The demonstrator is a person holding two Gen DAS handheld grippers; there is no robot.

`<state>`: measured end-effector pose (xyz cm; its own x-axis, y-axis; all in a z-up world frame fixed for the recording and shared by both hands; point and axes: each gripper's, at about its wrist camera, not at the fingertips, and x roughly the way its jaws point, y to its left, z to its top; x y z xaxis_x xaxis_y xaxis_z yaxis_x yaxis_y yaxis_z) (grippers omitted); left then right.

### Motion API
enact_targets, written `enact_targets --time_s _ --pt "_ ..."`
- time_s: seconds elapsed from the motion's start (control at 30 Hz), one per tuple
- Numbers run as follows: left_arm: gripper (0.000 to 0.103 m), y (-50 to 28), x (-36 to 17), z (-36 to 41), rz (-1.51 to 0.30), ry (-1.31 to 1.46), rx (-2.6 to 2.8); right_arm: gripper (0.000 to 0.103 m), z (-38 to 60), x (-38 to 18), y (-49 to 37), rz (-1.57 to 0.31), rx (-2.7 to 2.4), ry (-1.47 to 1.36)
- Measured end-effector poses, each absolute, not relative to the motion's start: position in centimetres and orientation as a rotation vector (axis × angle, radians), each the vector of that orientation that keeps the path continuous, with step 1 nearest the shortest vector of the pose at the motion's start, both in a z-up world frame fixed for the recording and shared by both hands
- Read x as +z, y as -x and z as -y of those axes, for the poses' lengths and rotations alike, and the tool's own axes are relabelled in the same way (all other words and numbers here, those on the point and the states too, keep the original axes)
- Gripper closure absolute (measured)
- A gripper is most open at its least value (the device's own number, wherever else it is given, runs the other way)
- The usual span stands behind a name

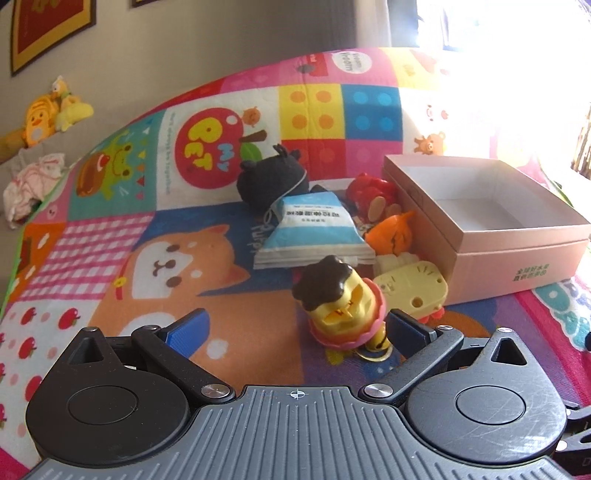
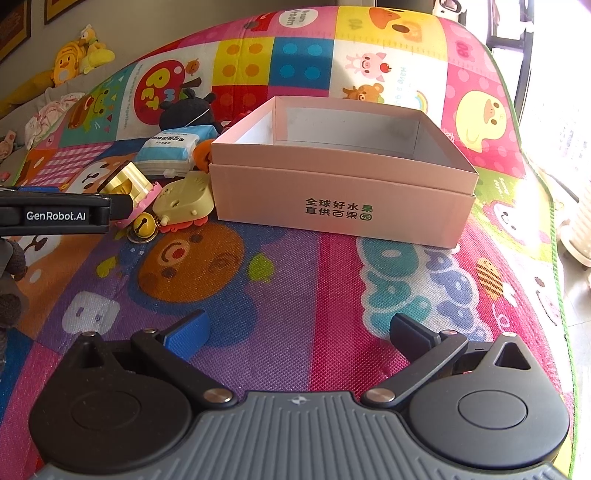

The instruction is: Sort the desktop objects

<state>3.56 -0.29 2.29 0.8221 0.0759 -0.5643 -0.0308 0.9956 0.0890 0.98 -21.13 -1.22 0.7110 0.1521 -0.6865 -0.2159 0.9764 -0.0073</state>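
Yellow cat figurine [image 1: 341, 302] with brown cap lay tipped on play mat [image 1: 110, 236], beside pink box [image 1: 517, 254]. Left hand-held gripper [image 1: 297, 330] spread wide, right finger touching figurine, likely lining up grasp. Right hand-held gripper [image 2: 297, 332] released, empty, waiting before box.

Home living room, cartoon play mat [image 2: 295, 280], plush toys [image 1: 55, 110] on sofa, framed pictures [image 1: 48, 33] on wall

Two low, forward-facing wrist views, both sharing the pink box [image 1: 517, 254] [image 2: 343, 206].
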Motion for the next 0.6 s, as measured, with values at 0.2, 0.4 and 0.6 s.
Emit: enact_targets --time_s 0.2,0.4,0.6 --pt "0.000 -4.6 1.9 -3.2 -0.596 -0.071 0.196 0.000 20.9 -1.2 -1.0 -0.749 0.212 0.101" --pt "0.000 -3.8 1.7 -6.7 -0.596 0.022 0.256 0.000 20.1 -0.9 -1.4 -0.740 0.240 0.145" --pt "0.000 -2.5 1.2 -8.3 -0.579 0.115 0.255 0.034 16.9 1.0 -2.7 -0.709 0.325 0.165"
